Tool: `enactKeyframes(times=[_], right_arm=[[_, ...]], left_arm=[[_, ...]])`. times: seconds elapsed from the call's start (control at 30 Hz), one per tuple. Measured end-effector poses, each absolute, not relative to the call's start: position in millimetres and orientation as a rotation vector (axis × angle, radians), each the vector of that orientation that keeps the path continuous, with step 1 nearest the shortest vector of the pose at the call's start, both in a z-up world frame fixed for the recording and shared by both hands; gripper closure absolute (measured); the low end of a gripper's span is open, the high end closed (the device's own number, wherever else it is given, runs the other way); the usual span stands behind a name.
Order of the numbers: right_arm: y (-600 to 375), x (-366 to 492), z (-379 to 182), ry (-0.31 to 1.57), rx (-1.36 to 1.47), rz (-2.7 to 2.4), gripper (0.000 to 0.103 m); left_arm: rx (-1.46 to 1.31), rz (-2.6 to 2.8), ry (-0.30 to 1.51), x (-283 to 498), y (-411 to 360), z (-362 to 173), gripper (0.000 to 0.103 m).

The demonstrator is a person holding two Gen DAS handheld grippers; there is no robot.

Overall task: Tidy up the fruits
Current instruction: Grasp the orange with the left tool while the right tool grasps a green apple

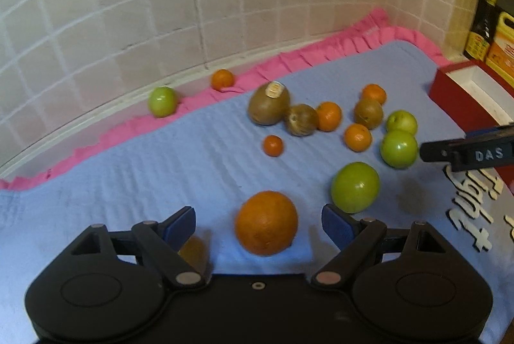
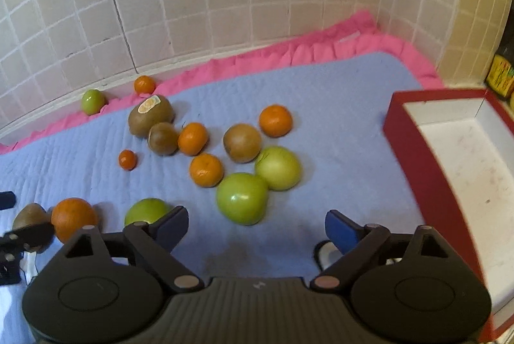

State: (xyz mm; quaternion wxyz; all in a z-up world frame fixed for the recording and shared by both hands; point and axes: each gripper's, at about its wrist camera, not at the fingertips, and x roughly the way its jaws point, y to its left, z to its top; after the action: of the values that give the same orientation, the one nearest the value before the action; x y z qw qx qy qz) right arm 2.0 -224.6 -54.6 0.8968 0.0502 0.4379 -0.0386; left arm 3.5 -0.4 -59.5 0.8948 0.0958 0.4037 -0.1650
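Observation:
Fruit lies scattered on a blue mat [image 1: 160, 170]. In the left wrist view a large orange [image 1: 266, 222] sits between the fingers of my left gripper [image 1: 258, 226], which is open; the pads stand clear of it on both sides. A green apple [image 1: 355, 187] lies just right of it. In the right wrist view my right gripper [image 2: 257, 226] is open above the mat, with a green apple [image 2: 242, 197] just ahead of its fingertips and nothing between the pads. Further back lie another pale green apple [image 2: 278, 167], several tangerines such as one [image 2: 206, 169], and kiwis [image 2: 150, 115].
A red box [image 2: 414, 151] with a white inside stands at the right, with no fruit visible in it. A pink cloth [image 2: 289, 54] edges the mat along the tiled wall. A small green apple [image 1: 162, 101] and a tangerine [image 1: 222, 79] rest on it. Bottles [image 1: 501, 45] stand at the far right.

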Motion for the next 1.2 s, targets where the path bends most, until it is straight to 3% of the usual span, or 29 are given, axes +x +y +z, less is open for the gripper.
enactKeyframes(times=[0.33,0.67,0.9,1.2], right_arm=[[-234,37,-79,0.942,0.173,-0.106,0.013],[-228,61,-100,0.989,0.198,-0.101,0.021],[-233,65,-107,0.998,0.253,-0.061,0.051],[-245,37,-83,0.930,0.313,-0.023,0.051]], left_arm=[[0.129,-0.442,0.907,33,1,-89,0.006],[0.100,-0.437,0.970,49,2,-113,0.036],[0.094,-0.419,0.963,49,1,-112,0.036],[0.096,-0.369,0.908,30,0,-86,0.038]])
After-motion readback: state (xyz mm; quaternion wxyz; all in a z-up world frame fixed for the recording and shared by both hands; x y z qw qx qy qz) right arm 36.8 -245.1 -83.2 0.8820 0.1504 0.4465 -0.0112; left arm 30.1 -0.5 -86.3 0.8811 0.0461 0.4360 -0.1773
